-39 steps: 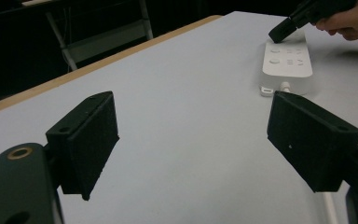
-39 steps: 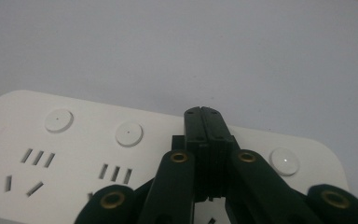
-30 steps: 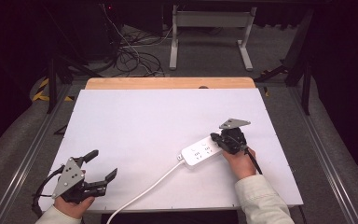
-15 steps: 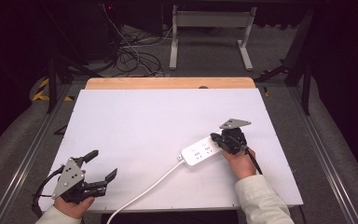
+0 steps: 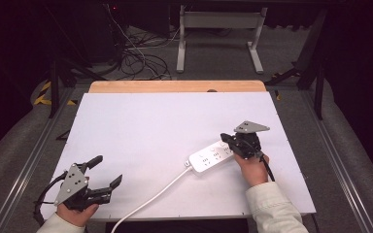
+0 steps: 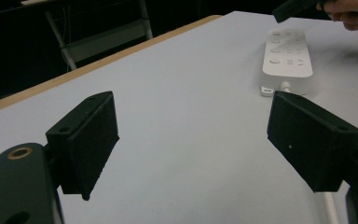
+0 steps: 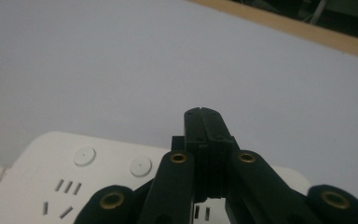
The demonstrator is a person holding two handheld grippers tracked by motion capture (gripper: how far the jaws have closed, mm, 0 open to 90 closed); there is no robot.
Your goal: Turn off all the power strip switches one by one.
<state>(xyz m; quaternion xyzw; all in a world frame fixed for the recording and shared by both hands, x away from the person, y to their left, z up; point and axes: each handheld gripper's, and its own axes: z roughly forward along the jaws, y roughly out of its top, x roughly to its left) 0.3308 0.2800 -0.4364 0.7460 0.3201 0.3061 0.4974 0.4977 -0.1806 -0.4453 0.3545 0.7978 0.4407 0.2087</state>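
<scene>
White plastic power strip (image 5: pixel 212 157) lies right of table centre, long axis diagonal, cord trailing toward near edge. Right gripper (image 5: pixel 228 140) – jaws closed, empty – poised over strip's far end, above round buttons. Left gripper (image 5: pixel 108 171) wide open, empty, well apart.

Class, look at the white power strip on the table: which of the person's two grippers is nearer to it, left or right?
Right. The right gripper, jaws shut, sits over the far end of the power strip. The left gripper, jaws open, is at the table's near left corner, well apart from it.
</scene>
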